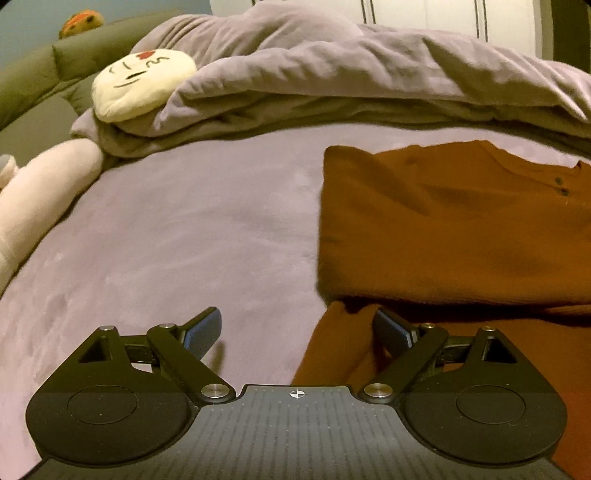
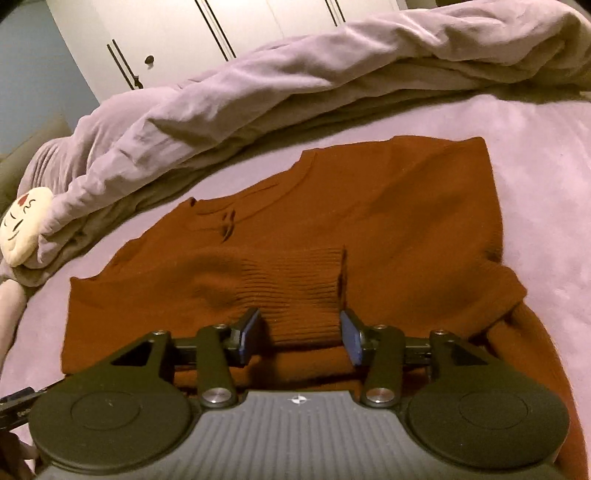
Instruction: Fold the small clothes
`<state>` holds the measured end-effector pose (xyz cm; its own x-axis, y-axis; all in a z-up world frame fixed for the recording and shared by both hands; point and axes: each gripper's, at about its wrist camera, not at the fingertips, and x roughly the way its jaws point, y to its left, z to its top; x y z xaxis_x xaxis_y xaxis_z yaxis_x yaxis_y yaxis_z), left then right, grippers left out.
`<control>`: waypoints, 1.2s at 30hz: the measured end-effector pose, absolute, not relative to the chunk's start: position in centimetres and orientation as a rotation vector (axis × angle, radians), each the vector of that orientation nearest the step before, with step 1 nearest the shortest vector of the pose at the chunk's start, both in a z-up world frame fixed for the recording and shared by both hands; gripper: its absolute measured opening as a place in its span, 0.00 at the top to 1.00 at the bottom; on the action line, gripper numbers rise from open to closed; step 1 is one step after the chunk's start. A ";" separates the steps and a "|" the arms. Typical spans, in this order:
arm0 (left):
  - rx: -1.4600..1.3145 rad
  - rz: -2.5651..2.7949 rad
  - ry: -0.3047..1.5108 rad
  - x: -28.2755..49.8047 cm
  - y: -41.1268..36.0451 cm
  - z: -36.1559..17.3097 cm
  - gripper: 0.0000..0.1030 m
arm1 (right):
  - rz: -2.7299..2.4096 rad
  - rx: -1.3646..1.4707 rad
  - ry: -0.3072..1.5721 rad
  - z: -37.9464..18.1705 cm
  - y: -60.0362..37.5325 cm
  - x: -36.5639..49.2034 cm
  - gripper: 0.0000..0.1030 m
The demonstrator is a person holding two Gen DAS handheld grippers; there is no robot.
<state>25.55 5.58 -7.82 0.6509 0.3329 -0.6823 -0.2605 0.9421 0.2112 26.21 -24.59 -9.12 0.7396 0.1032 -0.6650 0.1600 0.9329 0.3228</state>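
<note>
A rust-brown knit sweater lies flat on the lilac bed sheet, partly folded, buttons near its neckline. One sleeve lies across its body, and the ribbed cuff sits between the fingers of my right gripper, which is open around it. In the left wrist view the sweater fills the right side. My left gripper is open at the sweater's lower left edge, its right finger over brown fabric, its left finger over the bare sheet.
A bunched lilac duvet runs along the far side of the bed. A cream plush face and a pale plush limb lie at the left. White wardrobe doors stand behind the bed.
</note>
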 end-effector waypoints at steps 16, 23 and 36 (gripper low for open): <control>0.145 0.326 0.798 27.1 3.3 -8.1 0.09 | -0.174 0.050 0.573 -5.9 -25.4 25.2 0.90; 0.132 0.330 0.809 27.6 3.3 -8.3 0.09 | -0.217 0.010 0.572 -5.9 -26.9 25.0 0.90; 0.115 0.329 0.823 28.0 3.7 -8.7 0.09 | -0.230 0.003 0.662 -7.5 -27.8 26.0 0.96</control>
